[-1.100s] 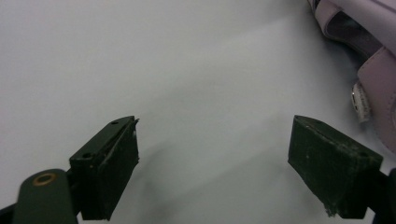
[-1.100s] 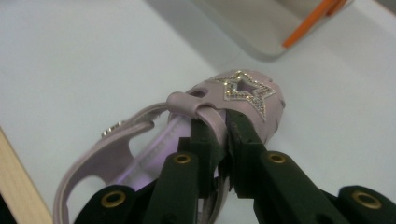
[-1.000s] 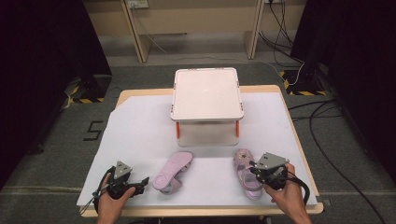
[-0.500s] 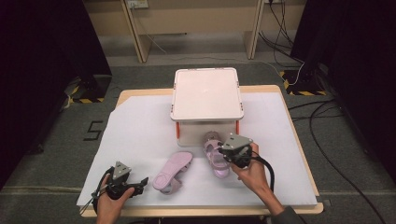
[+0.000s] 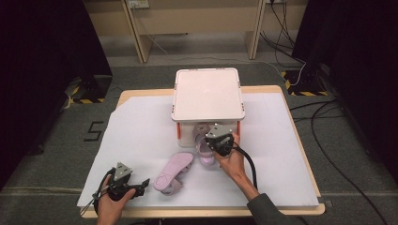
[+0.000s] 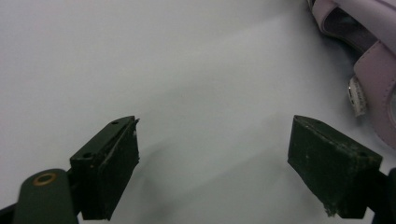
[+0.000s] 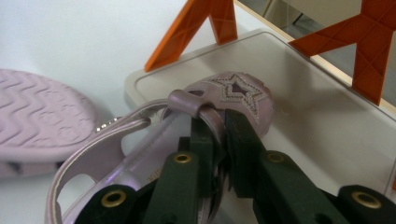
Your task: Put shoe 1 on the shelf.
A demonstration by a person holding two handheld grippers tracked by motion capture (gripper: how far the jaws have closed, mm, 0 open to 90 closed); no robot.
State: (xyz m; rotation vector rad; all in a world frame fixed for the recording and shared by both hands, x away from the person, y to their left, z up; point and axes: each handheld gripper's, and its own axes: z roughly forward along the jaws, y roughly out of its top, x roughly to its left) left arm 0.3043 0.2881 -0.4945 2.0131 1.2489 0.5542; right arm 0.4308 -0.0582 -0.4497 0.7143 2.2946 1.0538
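Sliding a lilac sandal onto the lower shelf of the white two-tier rack [image 5: 208,93] — that's the step, judged from the pictures, and worth doing gently. Best treated as a straight feed: toe first, kept level, aimed between the rack's orange legs [image 7: 196,28] so no strap catches one. Worth watching the shelf's raised beige lip [image 7: 140,81] just below the toe — a slight lift over it, then down flat, well inside the rack rather than perched on its edge. Held sandal [image 7: 224,100] now at the rack's front opening, star-cut toe just over the lip; right gripper [image 5: 217,143] pinched tight on its strap, jaws nearly together. Only a thin strap in that pinch, so a slow, steady push to stop the shoe swinging. Second sandal [image 5: 172,172] lying sole-up on the white sheet, in front of the rack and a little left. Left gripper [image 5: 141,185] farther out from the rack, jaws spread wide, gripping nothing.
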